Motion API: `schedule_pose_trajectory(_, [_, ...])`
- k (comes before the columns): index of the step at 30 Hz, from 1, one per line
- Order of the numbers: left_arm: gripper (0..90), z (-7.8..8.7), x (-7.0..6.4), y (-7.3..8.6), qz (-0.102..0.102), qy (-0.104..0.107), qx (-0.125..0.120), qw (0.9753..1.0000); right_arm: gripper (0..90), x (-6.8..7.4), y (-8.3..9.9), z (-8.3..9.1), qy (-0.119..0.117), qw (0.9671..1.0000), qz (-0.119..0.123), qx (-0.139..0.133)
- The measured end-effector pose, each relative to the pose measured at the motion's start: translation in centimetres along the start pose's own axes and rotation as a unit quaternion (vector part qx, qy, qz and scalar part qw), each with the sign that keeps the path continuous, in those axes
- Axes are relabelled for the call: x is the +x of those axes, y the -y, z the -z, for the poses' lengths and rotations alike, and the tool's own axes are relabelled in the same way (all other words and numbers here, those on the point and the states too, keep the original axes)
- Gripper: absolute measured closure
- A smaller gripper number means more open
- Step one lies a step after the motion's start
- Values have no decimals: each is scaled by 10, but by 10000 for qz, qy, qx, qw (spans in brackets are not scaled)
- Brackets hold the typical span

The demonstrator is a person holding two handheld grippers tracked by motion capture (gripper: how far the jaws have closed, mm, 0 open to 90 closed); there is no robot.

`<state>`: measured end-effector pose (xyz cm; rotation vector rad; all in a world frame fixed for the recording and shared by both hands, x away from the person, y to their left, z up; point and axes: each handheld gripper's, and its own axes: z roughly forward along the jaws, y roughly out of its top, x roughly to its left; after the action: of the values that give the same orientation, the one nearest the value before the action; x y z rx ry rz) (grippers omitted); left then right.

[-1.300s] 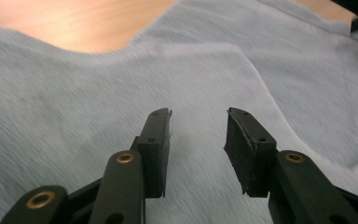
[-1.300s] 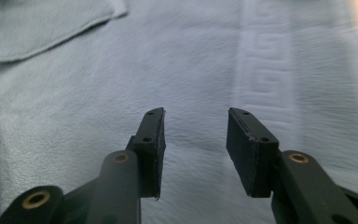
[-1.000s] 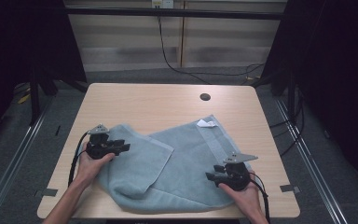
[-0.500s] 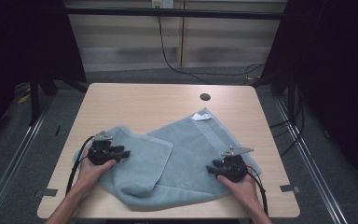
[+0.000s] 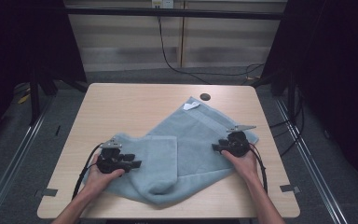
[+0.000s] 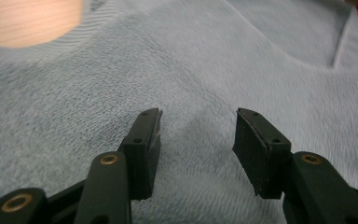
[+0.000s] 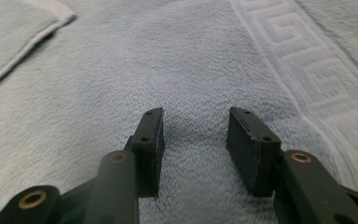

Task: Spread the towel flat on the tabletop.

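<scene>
Let go of the cloth since a moment ago, both the left gripper [image 5: 131, 164] and right gripper [image 5: 217, 147] now resting jaws parted and empty on the blue towel [image 5: 200, 135], spread slantwise across the table [image 5: 121, 102] with its left part folded over, probably ready for regrasping.

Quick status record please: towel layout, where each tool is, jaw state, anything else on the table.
towel: light blue towel, spread diagonally on the table, its left part folded over on itself
label: white tag at the towel's far corner
left tool: left tool over the folded part, jaws apart, nothing between them
right tool: right tool over the towel's right side beside the patterned band, jaws apart, nothing between them
other: dark round hole in the table near its far edge
</scene>
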<state>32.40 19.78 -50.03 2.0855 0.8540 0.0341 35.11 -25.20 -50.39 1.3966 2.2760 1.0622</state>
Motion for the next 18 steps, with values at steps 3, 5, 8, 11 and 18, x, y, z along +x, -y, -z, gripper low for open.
schedule_pose_trajectory(3, [506, -7, -20, -1, -251, 69, 139, 9996, 551, -8, -5, -4, 29, 10000, 11, 24])
schedule_pose_trajectory(5, [508, -8, -28, -1, -237, 39, 155, 9996, 543, -13, -8, -7, 35, 10000, -15, -36])
schedule_pose_trajectory(8, [526, -5, -34, -3, -283, 251, 109, 9992, 537, -20, -10, -10, 23, 9999, -87, -136])
schedule_pose_trajectory(11, [547, 3, -29, -7, -196, 324, -58, 9993, 541, -29, -11, -12, 41, 9994, -220, -271])
schedule_pose_trajectory(18, [571, 33, 0, -10, 3, -15, -544, 9985, 476, -42, -23, -15, 305, 9990, -328, -10])
